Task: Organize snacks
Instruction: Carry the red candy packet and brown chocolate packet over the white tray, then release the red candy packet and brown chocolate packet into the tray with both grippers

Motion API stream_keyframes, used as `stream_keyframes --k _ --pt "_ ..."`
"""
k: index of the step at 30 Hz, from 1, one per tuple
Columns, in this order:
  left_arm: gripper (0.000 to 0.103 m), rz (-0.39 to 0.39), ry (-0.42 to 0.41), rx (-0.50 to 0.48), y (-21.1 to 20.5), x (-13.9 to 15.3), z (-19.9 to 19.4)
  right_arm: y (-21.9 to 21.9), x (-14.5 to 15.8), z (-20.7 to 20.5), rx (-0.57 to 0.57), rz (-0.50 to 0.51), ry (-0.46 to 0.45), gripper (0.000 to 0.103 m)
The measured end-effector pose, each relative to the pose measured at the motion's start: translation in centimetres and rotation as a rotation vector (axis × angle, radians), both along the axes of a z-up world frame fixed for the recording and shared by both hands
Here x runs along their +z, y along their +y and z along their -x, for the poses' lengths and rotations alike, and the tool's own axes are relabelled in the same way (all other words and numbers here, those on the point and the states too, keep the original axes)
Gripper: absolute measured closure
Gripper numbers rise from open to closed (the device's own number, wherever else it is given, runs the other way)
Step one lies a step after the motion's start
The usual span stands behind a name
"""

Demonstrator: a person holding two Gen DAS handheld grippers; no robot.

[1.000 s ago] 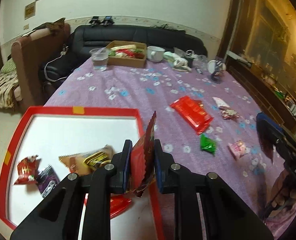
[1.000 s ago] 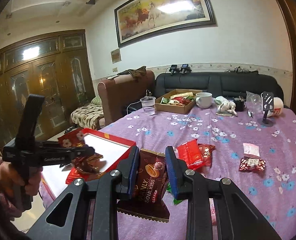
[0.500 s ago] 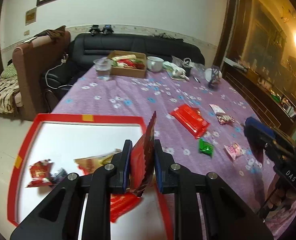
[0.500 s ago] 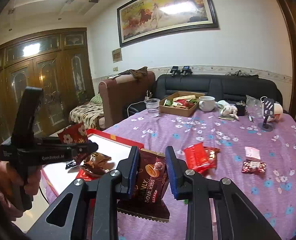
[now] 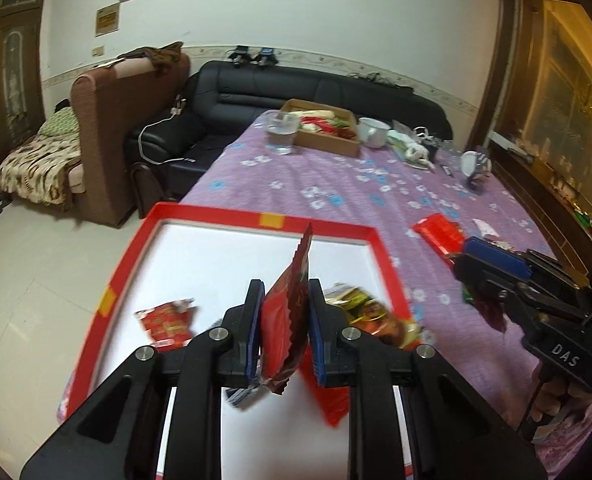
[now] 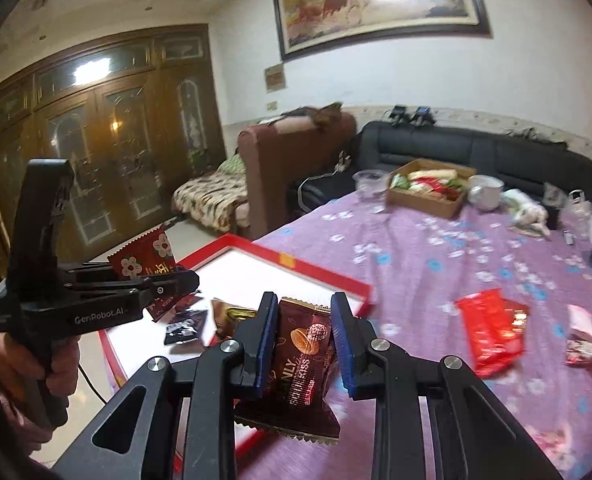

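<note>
The far half of the red-rimmed tray (image 5: 199, 212) lies bare and open from above, while snack packets (image 5: 167, 318) crowd its near part. Beyond it a broad stretch of purple tablecloth (image 5: 336, 188) is free up to the glass (image 5: 281, 134) and cardboard box (image 5: 328, 132).

This is a home living room: a black leather sofa (image 6: 476, 156), a brown armchair (image 6: 291, 164), a framed horse painting (image 6: 380, 0), carved wooden cabinets (image 6: 95, 128) and a bench under a flowered purple cloth (image 6: 436, 264).
</note>
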State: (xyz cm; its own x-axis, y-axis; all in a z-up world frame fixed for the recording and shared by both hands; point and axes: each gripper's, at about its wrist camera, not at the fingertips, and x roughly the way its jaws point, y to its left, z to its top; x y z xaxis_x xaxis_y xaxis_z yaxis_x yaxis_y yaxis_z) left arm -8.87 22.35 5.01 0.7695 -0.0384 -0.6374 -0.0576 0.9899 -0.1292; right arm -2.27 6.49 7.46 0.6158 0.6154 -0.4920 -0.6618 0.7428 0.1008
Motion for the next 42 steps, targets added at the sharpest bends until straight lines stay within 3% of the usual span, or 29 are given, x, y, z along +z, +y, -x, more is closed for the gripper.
stream_keyframes --k 8,15,16,18,24,25,28,29,34,42 --pt "0.085 -0.042 0.057 0.053 1.9 -1.8 -0.4 5.5 -3.3 -2.1 0.073 0.046 0.116 0.076" --pt "0.085 -0.087 0.109 0.084 2.4 -3.2 -1.3 7.2 -3.4 -3.0 0.095 0.035 0.137 0.076" --pt "0.085 -0.092 0.116 0.089 2.4 -3.3 -1.3 7.3 -3.4 -3.0 0.1 0.034 0.133 0.086" --pt "0.085 -0.095 0.124 0.092 2.5 -3.5 -1.3 8.0 -3.4 -2.9 0.119 0.036 0.14 0.092" --pt "0.083 -0.119 0.145 0.117 2.6 -3.8 -1.1 9.7 -3.8 -2.6 0.16 0.062 0.146 0.088" --pt "0.077 -0.124 0.149 0.12 2.6 -3.9 -1.1 9.3 -3.5 -2.5 0.159 0.051 0.141 0.087" --pt "0.041 -0.15 0.158 0.126 2.1 -3.7 -1.1 7.9 -2.5 -2.4 0.148 0.008 0.145 0.085" --pt "0.036 -0.162 0.15 0.126 1.8 -3.5 -1.0 6.8 -2.0 -2.4 0.135 -0.014 0.138 0.084" --pt "0.032 -0.201 0.13 0.132 1.1 -2.6 -0.6 1.1 -0.3 -2.6 0.033 -0.084 0.105 0.068" --pt "0.027 -0.219 0.124 0.14 0.0 -2.1 -1.1 -14.2 -1.1 -3.7 -0.322 -0.135 0.133 0.057"
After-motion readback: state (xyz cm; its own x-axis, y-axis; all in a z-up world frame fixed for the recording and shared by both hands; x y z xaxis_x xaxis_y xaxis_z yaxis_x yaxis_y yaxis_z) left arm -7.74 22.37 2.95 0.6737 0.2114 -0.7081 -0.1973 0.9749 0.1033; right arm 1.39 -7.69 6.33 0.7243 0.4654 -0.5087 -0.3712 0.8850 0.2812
